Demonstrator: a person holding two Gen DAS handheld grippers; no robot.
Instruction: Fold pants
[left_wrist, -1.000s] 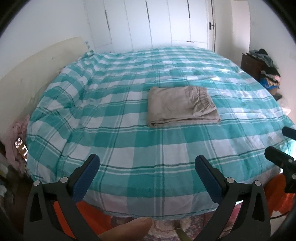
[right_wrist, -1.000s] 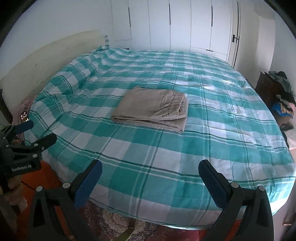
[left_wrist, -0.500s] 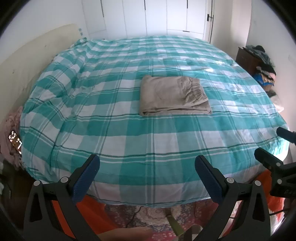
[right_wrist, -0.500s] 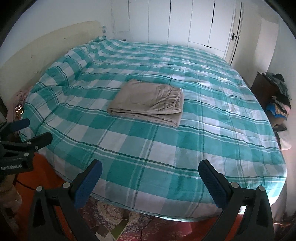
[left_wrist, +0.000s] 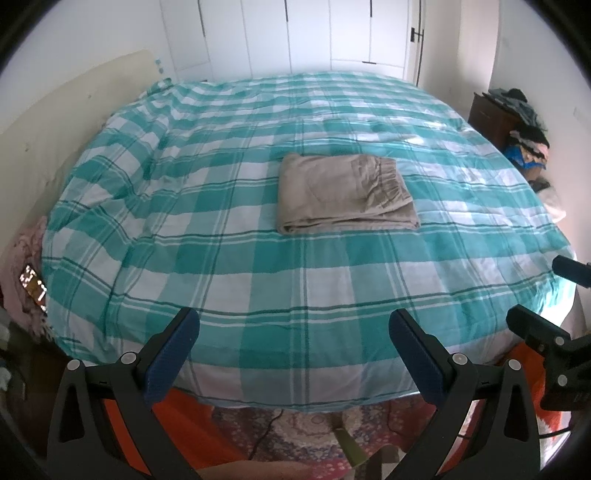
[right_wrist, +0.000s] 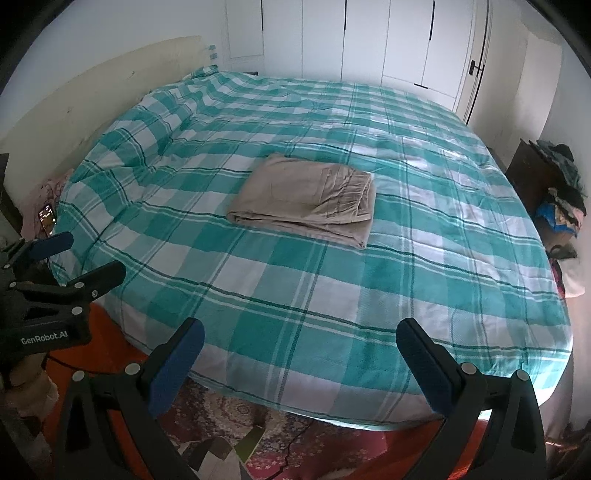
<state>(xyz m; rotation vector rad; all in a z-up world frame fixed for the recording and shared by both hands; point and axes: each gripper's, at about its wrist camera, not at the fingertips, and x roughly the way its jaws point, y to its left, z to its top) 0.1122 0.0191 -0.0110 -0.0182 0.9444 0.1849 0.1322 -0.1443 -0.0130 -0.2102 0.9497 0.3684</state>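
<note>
The beige pants (left_wrist: 343, 194) lie folded into a flat rectangle in the middle of the teal-and-white checked bed (left_wrist: 221, 258); they also show in the right wrist view (right_wrist: 310, 197). My left gripper (left_wrist: 295, 328) is open and empty, held off the bed's near edge, far from the pants. My right gripper (right_wrist: 301, 339) is open and empty too, also back from the near edge. Each gripper shows at the side of the other's view: the right one (left_wrist: 546, 295) and the left one (right_wrist: 74, 254).
A headboard (right_wrist: 92, 96) runs along the left. White wardrobe doors (right_wrist: 369, 40) stand behind the bed. A dark stand piled with clothes (right_wrist: 554, 188) is at the right. A lit phone (right_wrist: 48, 218) lies at the bed's left. Orange floor and patterned rug (right_wrist: 240, 417) are below.
Both grippers have pulled back and risen away from the bed; more floor shows under the near edge. The pants have not moved. Both stay open.
</note>
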